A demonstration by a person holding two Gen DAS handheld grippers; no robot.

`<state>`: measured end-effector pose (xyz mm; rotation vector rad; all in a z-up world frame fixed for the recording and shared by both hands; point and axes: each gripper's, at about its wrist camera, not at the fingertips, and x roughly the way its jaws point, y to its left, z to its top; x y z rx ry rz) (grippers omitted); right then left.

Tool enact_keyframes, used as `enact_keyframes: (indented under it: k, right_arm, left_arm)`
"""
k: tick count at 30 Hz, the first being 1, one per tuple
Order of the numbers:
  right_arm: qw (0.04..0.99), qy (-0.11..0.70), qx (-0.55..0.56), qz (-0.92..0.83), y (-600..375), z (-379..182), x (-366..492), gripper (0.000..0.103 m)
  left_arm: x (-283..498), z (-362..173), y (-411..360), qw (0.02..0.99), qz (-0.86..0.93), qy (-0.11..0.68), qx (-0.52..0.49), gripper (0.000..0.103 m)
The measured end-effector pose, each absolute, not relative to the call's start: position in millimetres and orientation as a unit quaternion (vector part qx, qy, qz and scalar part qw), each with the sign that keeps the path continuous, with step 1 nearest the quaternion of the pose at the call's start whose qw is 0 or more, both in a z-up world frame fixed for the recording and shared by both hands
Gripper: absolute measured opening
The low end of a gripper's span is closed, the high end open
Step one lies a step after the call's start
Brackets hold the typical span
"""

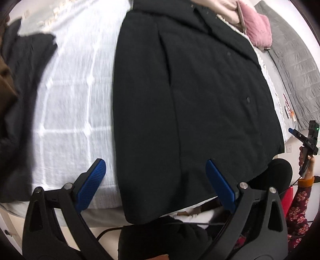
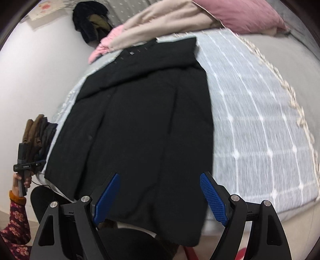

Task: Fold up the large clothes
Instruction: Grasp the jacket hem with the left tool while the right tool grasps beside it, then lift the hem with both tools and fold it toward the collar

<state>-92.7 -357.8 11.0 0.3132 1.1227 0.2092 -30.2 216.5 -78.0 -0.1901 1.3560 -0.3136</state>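
Left gripper point(image 1: 155, 184) spread wide, holding nothing, poised above near hem of black coat point(image 1: 190, 104). Right gripper point(image 2: 160, 197) likewise wide apart and empty, over same hem. Coat laid flat on checked bedspread point(image 2: 260, 120), hem overhanging near edge, long axis running straight away from both grippers toward pink pillow point(image 2: 240, 14). Neither gripper judged clearly nearer; hem reachable by both.
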Motion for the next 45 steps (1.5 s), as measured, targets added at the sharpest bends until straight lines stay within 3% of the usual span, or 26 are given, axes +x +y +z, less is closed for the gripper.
enact_keyframes:
  k: [11,16,21,23,26,28,29,33,45]
  right_arm:
    - [0.769,0.603,0.199,0.071,-377.6,-59.5,-97.6,0.083]
    - [0.778,0.592,0.197,0.074,-373.6,-64.5,-103.8,0.085]
    - [0.758,0.580,0.265,0.140,-368.0,-69.0,-106.7,0.080]
    - [0.744,0.572,0.301,0.166,-369.0,-72.7,-104.6,0.067]
    - [0.733,0.572,0.327,0.171,-366.7,-82.7,-101.8,0.049]
    - [0.730,0.574,0.332,0.164,-365.1,-87.7,-98.9,0.023]
    - [0.730,0.574,0.333,0.162,-365.7,-87.2,-97.0,0.022]
    - [0.755,0.552,0.312,0.167,-357.4,-64.5,-94.1,0.016]
    - [0.845,0.365,0.314,0.232,-349.0,47.9,-97.6,0.013]
  left_arm:
    - [-32.6,-104.3,210.0,0.729,-0.187,0.646,-0.126,0.099]
    - [-37.8,-105.5,202.6,0.723,-0.219,0.644,-0.125,0.099]
    - [-38.4,-101.7,196.4,0.715,-0.252,0.634,-0.154,0.084]
    - [-36.9,-103.8,198.2,0.714,-0.256,0.631,-0.165,0.079]
    - [-37.6,-106.2,200.7,0.710,-0.261,0.629,-0.180,0.064]
    - [-38.0,-105.2,200.2,0.715,-0.249,0.630,-0.173,0.047]
    - [-38.0,-103.0,203.5,0.717,-0.244,0.630,-0.173,0.038]
    - [-38.3,-92.8,210.1,0.729,-0.230,0.615,-0.194,0.016]
    - [-68.3,23.1,201.1,0.836,-0.270,0.424,-0.222,0.010]
